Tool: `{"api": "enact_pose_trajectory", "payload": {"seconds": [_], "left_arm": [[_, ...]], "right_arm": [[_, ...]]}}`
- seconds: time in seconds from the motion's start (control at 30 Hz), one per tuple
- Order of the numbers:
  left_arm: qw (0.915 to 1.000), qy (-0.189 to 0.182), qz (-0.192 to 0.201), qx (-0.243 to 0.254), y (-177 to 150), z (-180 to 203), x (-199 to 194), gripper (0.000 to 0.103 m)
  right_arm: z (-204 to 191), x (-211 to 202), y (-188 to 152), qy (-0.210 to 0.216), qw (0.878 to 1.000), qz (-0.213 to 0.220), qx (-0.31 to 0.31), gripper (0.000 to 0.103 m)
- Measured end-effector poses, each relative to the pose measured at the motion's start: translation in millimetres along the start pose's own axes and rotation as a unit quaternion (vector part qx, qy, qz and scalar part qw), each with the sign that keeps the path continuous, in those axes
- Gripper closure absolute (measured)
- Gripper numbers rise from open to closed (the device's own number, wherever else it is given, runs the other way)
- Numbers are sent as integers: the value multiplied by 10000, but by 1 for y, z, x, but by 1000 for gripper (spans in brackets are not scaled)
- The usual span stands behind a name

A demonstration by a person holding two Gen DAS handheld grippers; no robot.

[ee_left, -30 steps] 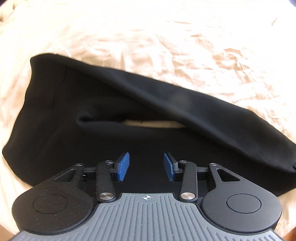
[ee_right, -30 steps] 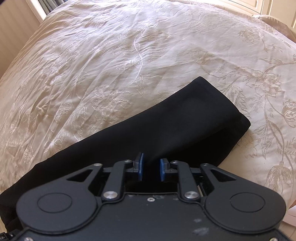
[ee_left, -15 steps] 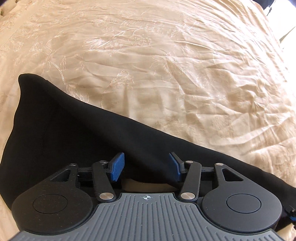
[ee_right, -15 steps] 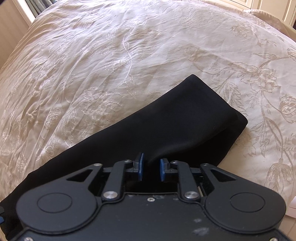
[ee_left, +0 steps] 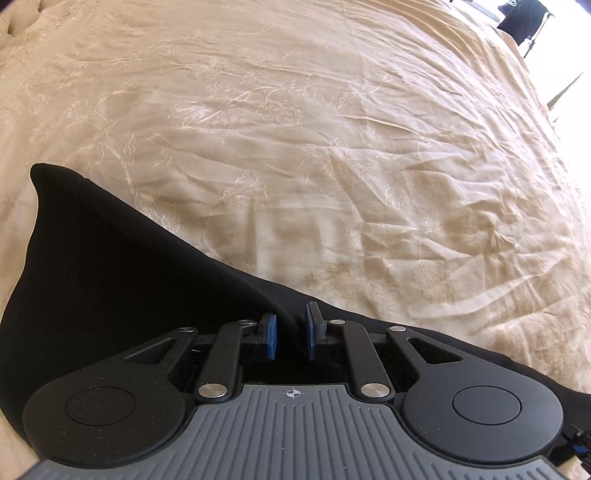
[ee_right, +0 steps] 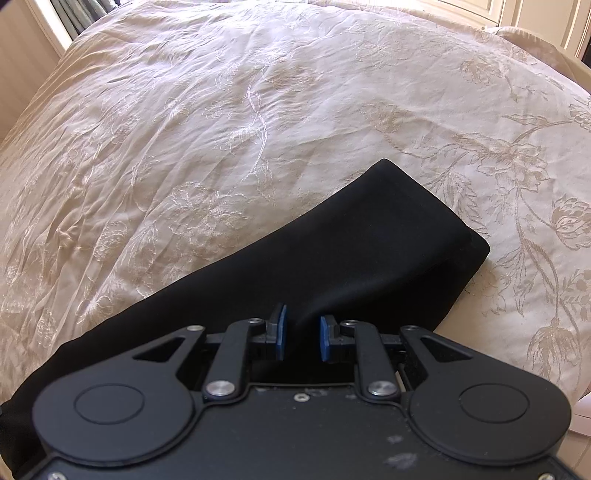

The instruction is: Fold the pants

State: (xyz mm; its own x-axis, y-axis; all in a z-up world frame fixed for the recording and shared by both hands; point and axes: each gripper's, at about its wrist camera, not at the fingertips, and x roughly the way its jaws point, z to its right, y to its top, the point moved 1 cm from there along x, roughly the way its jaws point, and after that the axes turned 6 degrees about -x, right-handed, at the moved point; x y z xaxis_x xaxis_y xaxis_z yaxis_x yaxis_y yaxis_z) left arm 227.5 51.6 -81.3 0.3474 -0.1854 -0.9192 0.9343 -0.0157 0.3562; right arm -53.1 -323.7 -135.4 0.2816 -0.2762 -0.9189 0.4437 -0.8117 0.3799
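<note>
Black pants [ee_right: 332, 266] laid across a cream bedspread [ee_right: 221, 129], folded lengthwise into a long band. Far end of the band squared off, resting flat on the bedspread toward the upper right of the right wrist view. Near part of the band running under and behind the gripper body, out of sight there.

In the left wrist view, pants [ee_left: 110, 280] raised into a pointed peak at the upper left, edge sloping down to the right past the fingers. Bedspread [ee_left: 332, 147] embroidered with pale flowers and leaves, creased throughout.

Left gripper [ee_left: 291, 336]: jaws drawn narrow, a ridge of black cloth pinched between the blue pads [ee_left: 272, 338]. Cloth pulled up from the pads toward the peak. Pointed steeply down at the bed.

Right gripper [ee_right: 302, 338]: jaws narrow, a fold of the pants rising between the blue pads [ee_right: 281, 338]. Cloth pressed against the left pad; contact at the right pad not clear against the dark cloth. Grip on the pants apparent from the raised crease that leads into the gap. Pointed steeply down.

Beyond the bed in the right wrist view: pale panelled wall or door [ee_right: 535, 18] at the top right, a pale frame with dark hanging cloth [ee_right: 81, 14] at the top left. In the left wrist view: a dark object [ee_left: 524, 18] past the far right corner, too small to identify.
</note>
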Motion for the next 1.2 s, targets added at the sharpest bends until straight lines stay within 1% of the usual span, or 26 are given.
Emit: {"api": "enact_pose_trajectory", "payload": {"seconds": [0.1,0.23,0.33,0.4,0.47,0.53,0.57,0.6,0.77,0.87,0.9,0.97,1.07,1.13,1.2], "left_arm": [[10000,-9,21,-83,-17,-6,-16,88],[10000,58,61,28,-46,-11,-38,88],[9999,100,-19,83,-69,-14,-48,89],[9997,140,-114,147,-84,-15,-49,89],[9994,215,-218,156,-95,-16,-47,89],[9990,237,-342,151,-103,-17,-44,89],[9989,230,-379,150,-107,-17,-44,89],[9988,231,-388,164,-109,-16,-45,89],[9989,162,-325,293,-115,-10,-52,88],[9985,294,-296,352,-119,-8,-56,88],[9984,335,-277,356,-120,-7,-57,88],[9983,402,-259,321,-124,-8,-60,87],[9982,495,-251,247,-129,-10,-64,86],[9979,577,-231,199,-133,-10,-68,86],[9976,636,-212,141,-137,-11,-71,84]], "right_arm": [[4,-6,-2,19,10000,66,5,83],[17,-12,-7,31,9999,111,66,83],[30,-17,-13,59,9997,135,183,83],[39,-18,-18,53,9995,156,273,80],[48,-19,-21,72,9991,174,385,80],[56,-18,-22,94,9983,198,537,77],[59,-18,-22,129,9977,226,625,73],[63,-17,-22,169,9970,257,708,71],[70,-5,-16,275,9954,182,898,70],[71,1,-12,360,9944,144,986,69],[71,3,-11,362,9946,127,967,75],[69,1,-8,455,9949,190,882,99],[64,-14,-3,565,9965,389,488,100],[64,-27,-2,520,9969,559,183,100],[70,-32,-5,455,9972,579,127,100]]}}
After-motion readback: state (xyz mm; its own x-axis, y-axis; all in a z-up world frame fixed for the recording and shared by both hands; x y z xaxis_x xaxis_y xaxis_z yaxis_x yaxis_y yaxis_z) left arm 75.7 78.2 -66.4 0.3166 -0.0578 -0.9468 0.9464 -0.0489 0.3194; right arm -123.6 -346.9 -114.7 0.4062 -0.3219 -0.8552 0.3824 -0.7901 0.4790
